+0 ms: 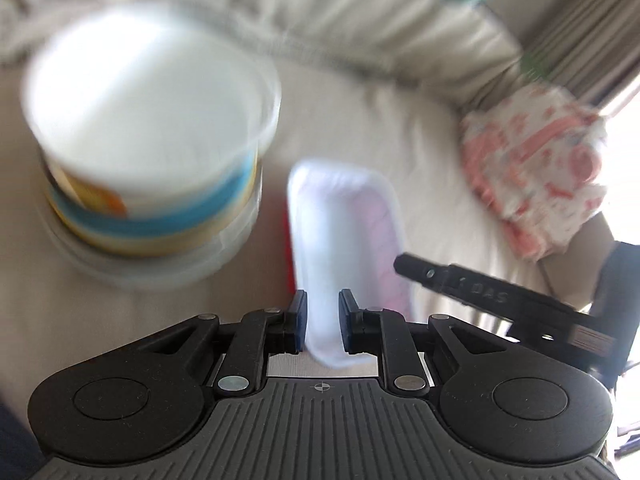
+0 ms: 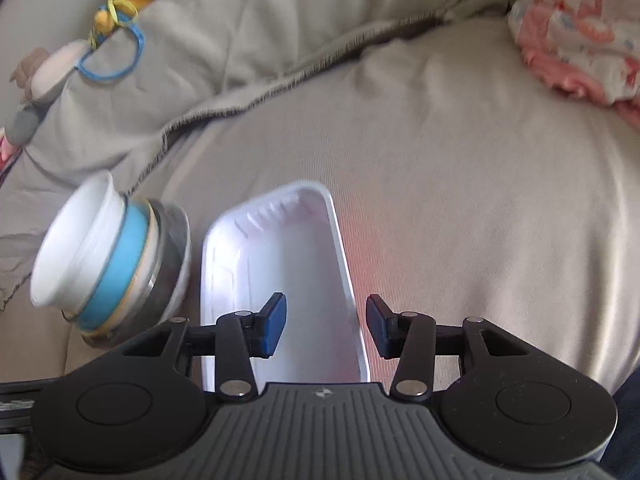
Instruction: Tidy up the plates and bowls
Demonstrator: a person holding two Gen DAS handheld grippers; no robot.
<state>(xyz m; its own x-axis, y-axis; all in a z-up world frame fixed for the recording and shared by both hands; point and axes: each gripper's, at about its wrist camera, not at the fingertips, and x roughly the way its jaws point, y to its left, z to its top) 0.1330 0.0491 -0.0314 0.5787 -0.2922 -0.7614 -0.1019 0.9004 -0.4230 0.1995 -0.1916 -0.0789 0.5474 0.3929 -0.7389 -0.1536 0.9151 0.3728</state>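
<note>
A white foam tray [image 1: 344,232] hangs lengthwise in front of me, and my left gripper [image 1: 323,308] is shut on its near end, blue pads pressing both sides. A red tint shows along the tray's left underside. In the right wrist view the same tray [image 2: 280,272] sits under my right gripper [image 2: 326,316], which is open: the tray's right rim runs between the pads without being pressed. One finger [image 1: 440,276] of the right gripper shows beside the tray. A stack of bowls [image 1: 148,152], white on top with blue and yellow bands below, stands to the left [image 2: 112,264].
Everything rests on beige cushioned fabric [image 2: 440,180] with a folded blanket ridge behind. A pink and white patterned cloth [image 1: 536,172] lies at the right [image 2: 580,28]. Soft toys with a blue ring [image 2: 112,52] lie at the far left. Curtains [image 1: 580,40] hang at the right.
</note>
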